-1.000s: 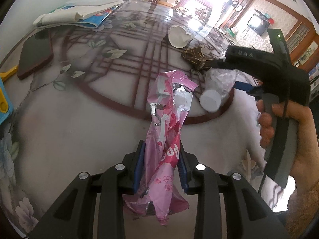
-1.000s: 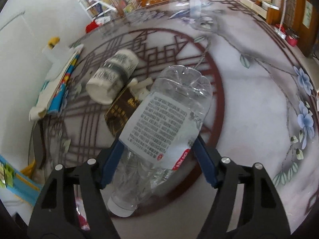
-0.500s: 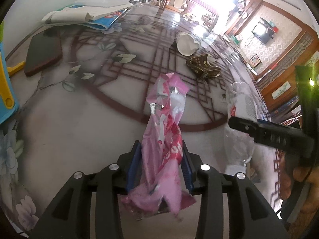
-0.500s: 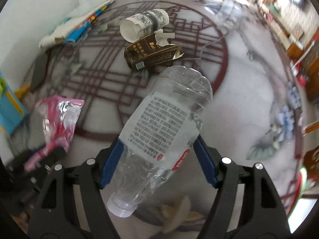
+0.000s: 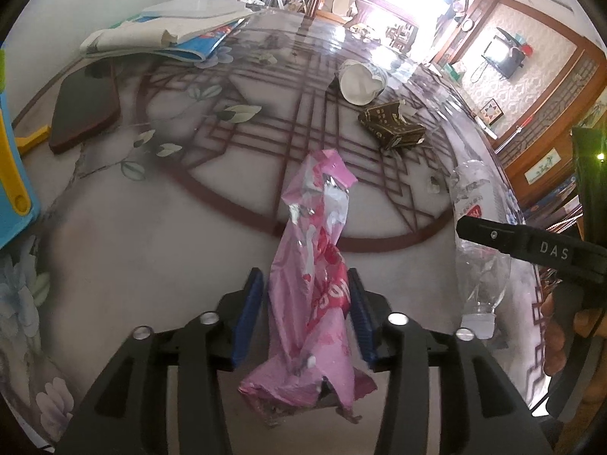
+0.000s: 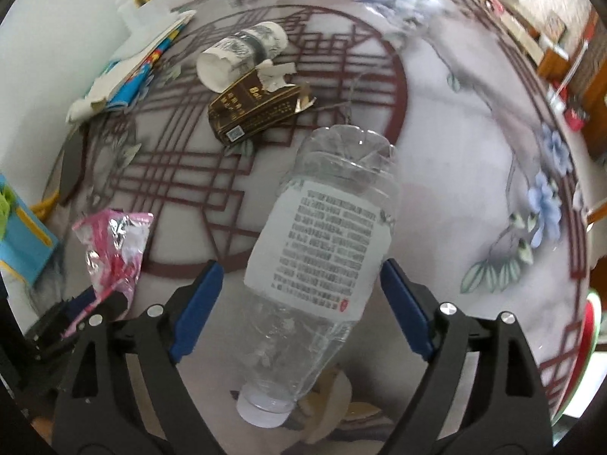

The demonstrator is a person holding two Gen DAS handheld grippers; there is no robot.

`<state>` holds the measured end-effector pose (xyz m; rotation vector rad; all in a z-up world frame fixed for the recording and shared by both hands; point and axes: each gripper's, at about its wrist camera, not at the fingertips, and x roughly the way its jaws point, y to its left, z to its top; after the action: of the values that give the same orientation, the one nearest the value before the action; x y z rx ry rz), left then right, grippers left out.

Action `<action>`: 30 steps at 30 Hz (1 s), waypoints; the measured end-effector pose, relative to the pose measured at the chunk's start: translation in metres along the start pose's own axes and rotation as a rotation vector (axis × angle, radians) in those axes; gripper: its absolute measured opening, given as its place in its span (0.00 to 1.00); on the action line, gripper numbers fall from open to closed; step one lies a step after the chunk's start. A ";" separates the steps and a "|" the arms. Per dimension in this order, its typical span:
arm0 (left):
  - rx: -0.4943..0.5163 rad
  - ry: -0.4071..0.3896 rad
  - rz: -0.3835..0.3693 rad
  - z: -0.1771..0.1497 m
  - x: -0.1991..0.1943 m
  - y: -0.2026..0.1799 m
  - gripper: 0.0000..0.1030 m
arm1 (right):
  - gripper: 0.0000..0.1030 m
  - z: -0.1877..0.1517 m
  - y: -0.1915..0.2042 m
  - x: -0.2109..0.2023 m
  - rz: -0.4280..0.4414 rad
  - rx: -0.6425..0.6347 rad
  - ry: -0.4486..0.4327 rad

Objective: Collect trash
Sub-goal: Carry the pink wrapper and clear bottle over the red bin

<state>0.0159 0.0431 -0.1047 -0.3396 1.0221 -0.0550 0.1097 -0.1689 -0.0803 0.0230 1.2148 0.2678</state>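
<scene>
The left gripper has just been opening its jaws; a crumpled pink foil wrapper, silvery inside, hangs between the blue ribbed pads. A gap shows on the left side, while the right pad seems to brush the film, so the wrapper looks let go.

The right gripper has also just been spreading its jaws. A clear, thin-walled plastic bottle with a white printed label sits between them, cap end toward the camera and ridged base pointing away. Both pads stand apart from its sides: released. A hand grips that tool's handle.

Both pieces of trash are above a glossy round table, glass-smooth, patterned with dark red latticework and pale flowers. On it lie a white paper cup on its side with an ink-wash print, empty as far as its mouth shows, and just beside it a torn-open dark brown cardboard packet. Further off, a dark flat board and a stack of papers.
</scene>
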 end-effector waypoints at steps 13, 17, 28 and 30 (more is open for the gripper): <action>0.044 -0.012 -0.004 0.001 0.004 -0.008 0.32 | 0.83 -0.003 -0.010 0.006 0.026 0.074 0.026; 0.049 -0.038 -0.019 0.000 -0.001 -0.009 0.21 | 0.83 -0.004 -0.014 0.005 0.023 0.086 0.022; 0.042 -0.105 -0.002 0.006 -0.013 -0.007 0.20 | 0.83 -0.005 -0.015 0.010 -0.001 0.081 0.020; 0.044 -0.109 0.001 0.006 -0.013 -0.008 0.20 | 0.83 -0.006 -0.013 0.010 -0.004 0.071 0.018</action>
<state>0.0150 0.0401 -0.0885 -0.2986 0.9122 -0.0570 0.1096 -0.1798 -0.0934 0.0795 1.2414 0.2219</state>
